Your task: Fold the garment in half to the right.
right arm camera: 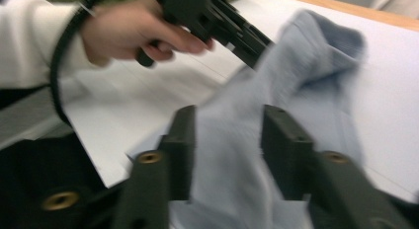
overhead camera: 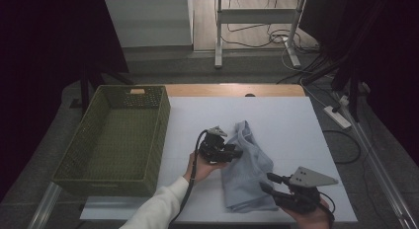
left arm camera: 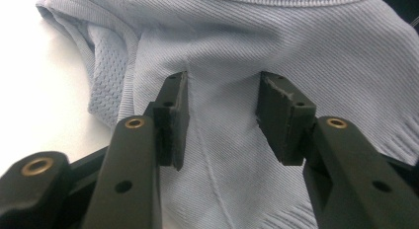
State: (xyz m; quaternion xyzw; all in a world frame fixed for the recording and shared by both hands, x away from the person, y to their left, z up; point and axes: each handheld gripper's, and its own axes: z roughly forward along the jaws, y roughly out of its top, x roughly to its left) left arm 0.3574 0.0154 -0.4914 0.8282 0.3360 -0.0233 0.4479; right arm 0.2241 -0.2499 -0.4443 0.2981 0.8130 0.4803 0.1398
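White table sheet (overhead camera: pixel 276 115) under us, dim room behind. Far left: green woven basket (overhead camera: pixel 114 135), empty, likely where cloth is headed. Our left gripper (overhead camera: pixel 236 153) angled down onto light-blue garment (overhead camera: pixel 247 170) mid-table, jaws part-open, pads pressing into fabric, seemingly pinning it flat. Our right gripper (overhead camera: pixel 267 182) at garment's near edge, level, jaws apart, cloth between, not pinched.

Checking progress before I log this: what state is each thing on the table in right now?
Blue garment: lying flat on the white table, partly folded.
Green basket: empty, upright.
Left gripper: jaws apart, pressed onto the garment.
Right gripper: open above the garment's near end.
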